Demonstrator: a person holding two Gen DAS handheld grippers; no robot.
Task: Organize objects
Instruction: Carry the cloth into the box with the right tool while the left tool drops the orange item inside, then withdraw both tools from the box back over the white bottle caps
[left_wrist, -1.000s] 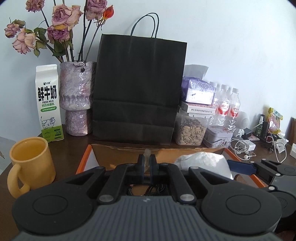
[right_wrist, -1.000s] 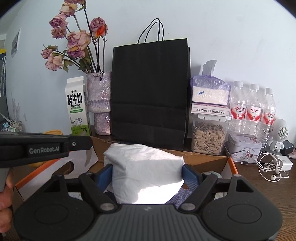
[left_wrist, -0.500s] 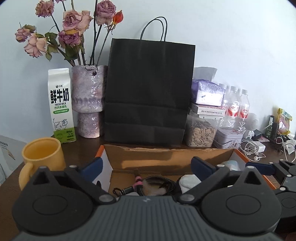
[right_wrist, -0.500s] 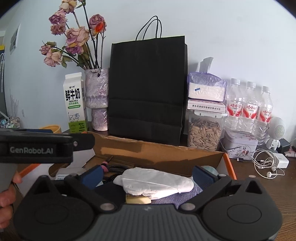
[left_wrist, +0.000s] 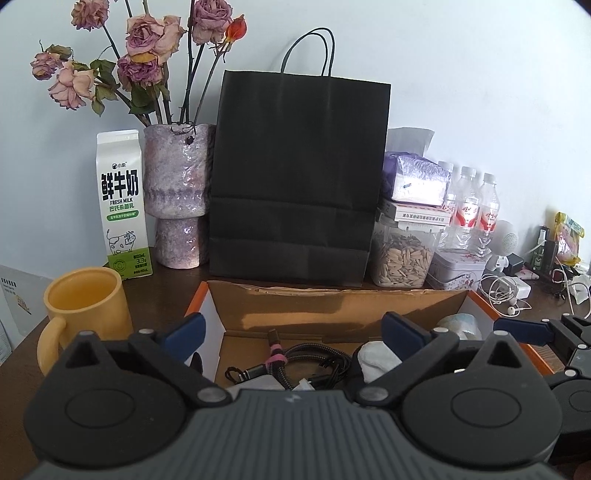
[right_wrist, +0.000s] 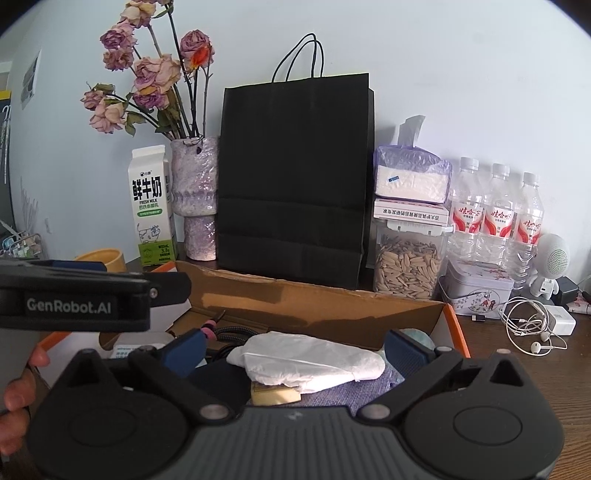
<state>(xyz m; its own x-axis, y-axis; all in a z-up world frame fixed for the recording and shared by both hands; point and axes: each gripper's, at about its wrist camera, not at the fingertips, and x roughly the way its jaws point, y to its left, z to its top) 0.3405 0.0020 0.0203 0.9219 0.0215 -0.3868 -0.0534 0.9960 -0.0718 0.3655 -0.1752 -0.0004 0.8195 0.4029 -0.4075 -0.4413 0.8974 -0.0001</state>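
Note:
An open cardboard box with orange edges sits in front of me; it also shows in the right wrist view. Inside lie a coiled black cable with a pink tie, and a white plastic packet on blue-grey cloth. My left gripper is open and empty above the cable. My right gripper is open and empty above the white packet. The left gripper's body crosses the right wrist view at left.
A black paper bag stands behind the box. A yellow mug, milk carton and flower vase stand at left. A seed jar, water bottles, a tin and earphones stand at right.
Both grippers have opened. The left let the cable go into the box; the right let the white packet drop onto the cloth. Both pulled back slightly.

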